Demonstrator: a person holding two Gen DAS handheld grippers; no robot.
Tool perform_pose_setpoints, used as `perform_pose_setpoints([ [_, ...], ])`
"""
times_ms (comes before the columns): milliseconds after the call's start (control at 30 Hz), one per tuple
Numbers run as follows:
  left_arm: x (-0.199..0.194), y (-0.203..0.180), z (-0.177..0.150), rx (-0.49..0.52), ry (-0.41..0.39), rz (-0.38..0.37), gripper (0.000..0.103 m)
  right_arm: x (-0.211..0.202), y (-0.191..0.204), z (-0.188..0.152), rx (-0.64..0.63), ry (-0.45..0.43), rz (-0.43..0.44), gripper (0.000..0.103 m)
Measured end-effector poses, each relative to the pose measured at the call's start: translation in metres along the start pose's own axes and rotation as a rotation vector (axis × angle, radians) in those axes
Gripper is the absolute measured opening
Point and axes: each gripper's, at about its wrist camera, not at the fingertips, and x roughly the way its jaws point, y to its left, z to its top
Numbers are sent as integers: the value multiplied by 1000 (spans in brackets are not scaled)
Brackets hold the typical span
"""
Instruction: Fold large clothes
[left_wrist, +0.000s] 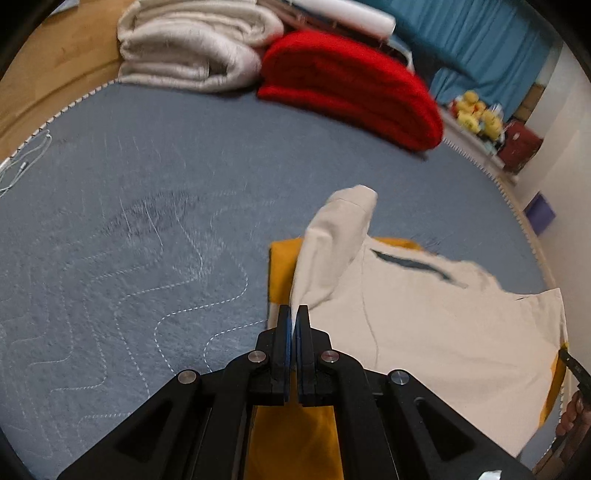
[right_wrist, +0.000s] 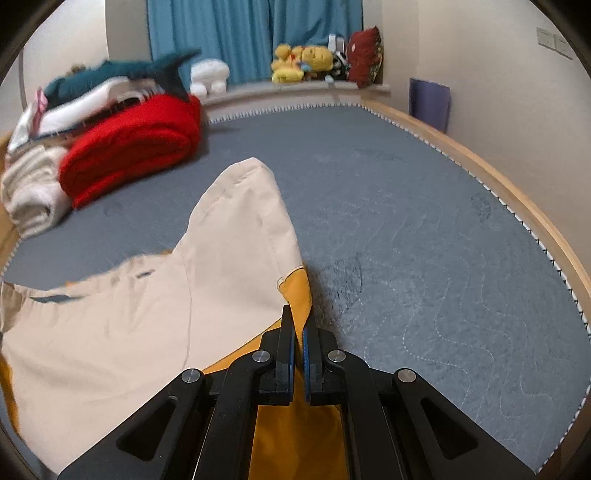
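A cream and mustard-yellow garment (left_wrist: 424, 317) hangs lifted over the grey-blue quilted bed (left_wrist: 129, 221). My left gripper (left_wrist: 294, 314) is shut on its cream edge, below a sleeve (left_wrist: 340, 236) that sticks up. In the right wrist view the same garment (right_wrist: 122, 325) spreads to the left, its other sleeve (right_wrist: 243, 214) pointing away. My right gripper (right_wrist: 298, 325) is shut on the yellow edge (right_wrist: 299, 291) of the garment. The cloth stretches between both grippers, with yellow fabric hanging under each one.
A folded red blanket (left_wrist: 351, 88) and a folded cream blanket (left_wrist: 192, 48) lie at the far side of the bed (right_wrist: 424, 240). Plush toys (right_wrist: 303, 61) sit on a ledge before blue curtains (right_wrist: 251, 37). A wooden frame (right_wrist: 517, 177) borders the bed. A person's hand (left_wrist: 572, 410) shows at the right edge.
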Motion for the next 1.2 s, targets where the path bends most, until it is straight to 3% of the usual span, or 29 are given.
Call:
perform_pose_setpoints([
  [167,46,3,-5,35,106,38,1,55,-2,-8,5,159,-42,3],
  [233,53,3,-4,33,110,53,1,68,-1,-10,-1,189,-51,3],
  [367,53,9,5,-10,56,60,1,68,0,2,33,141,-32,3],
  [467,63,8,6,-6,67,66,1,70,5,4,16,107,-34,3],
  [900,96,0,6,43,75,143,2,123,8,-8,-6,212,-102,4],
  [1000,86,6,18,-11,82,162,11,127,1,-5,11,222,-138,15],
  [1033,77,8,22,-31,59,179,16,122,-3,-2,23,210,-158,24],
  [1100,49,11,31,-55,-19,222,21,104,-13,4,56,164,-189,30],
  [1200,7,6,35,-34,-88,156,26,61,-32,13,109,63,-226,33],
])
